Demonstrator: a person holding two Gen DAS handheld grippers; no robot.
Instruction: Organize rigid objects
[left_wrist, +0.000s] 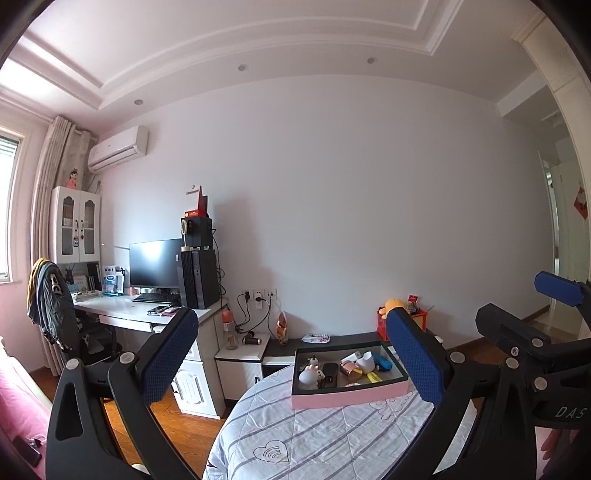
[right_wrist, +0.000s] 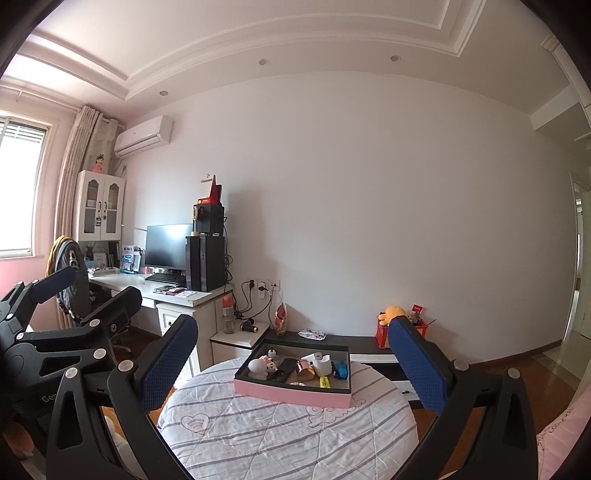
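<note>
A pink box (left_wrist: 351, 397) (right_wrist: 291, 393) with a dark inside stands on a round table under a striped quilt (left_wrist: 325, 435) (right_wrist: 280, 432). It holds a white piggy toy (left_wrist: 310, 376) (right_wrist: 260, 367), a black flat item (left_wrist: 330, 373) (right_wrist: 286, 369), a rose-gold cylinder (left_wrist: 350, 369) (right_wrist: 304, 369), a white cup (left_wrist: 365, 362) (right_wrist: 321, 363), a blue object (left_wrist: 382, 362) (right_wrist: 341, 369) and a yellow marker (left_wrist: 373, 376) (right_wrist: 324, 382). My left gripper (left_wrist: 291, 317) (right_wrist: 105, 282) and right gripper (right_wrist: 293, 323) (left_wrist: 513, 295) both hover open and empty in front of the table, short of the box.
A white desk (left_wrist: 122, 310) with a monitor (left_wrist: 155, 264), a PC tower (left_wrist: 199, 277) and a draped chair (left_wrist: 55, 302) fills the left. A low dark shelf (right_wrist: 362, 343) behind the table carries a red box (right_wrist: 384, 332) and a yellow plush. Pink bedding (right_wrist: 561, 439) lies at the right.
</note>
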